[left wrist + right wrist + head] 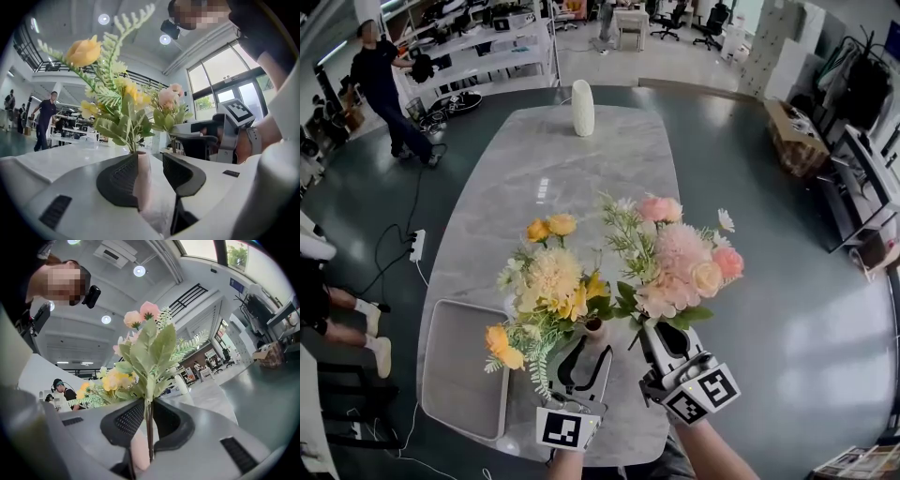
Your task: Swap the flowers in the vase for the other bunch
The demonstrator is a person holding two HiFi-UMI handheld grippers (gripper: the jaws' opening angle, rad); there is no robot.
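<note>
A yellow and orange bunch (551,281) stands in a small pale pink vase (594,327) near the table's front edge. My left gripper (589,349) is shut on that vase (140,178), whose neck rests against one pad while its wider body fills the gap lower down. Just to the right, a pink and peach bunch (680,258) stands upright in my right gripper (654,328). That gripper (149,416) is shut on the bunch's thin green stems (149,432). The two bunches brush at their leaves.
A tall white textured vase (582,108) stands at the far end of the marble table (534,178). A grey tray (467,367) lies at the front left. A person (380,80) stands on the floor at the far left, and a power strip (417,246) lies beside the table.
</note>
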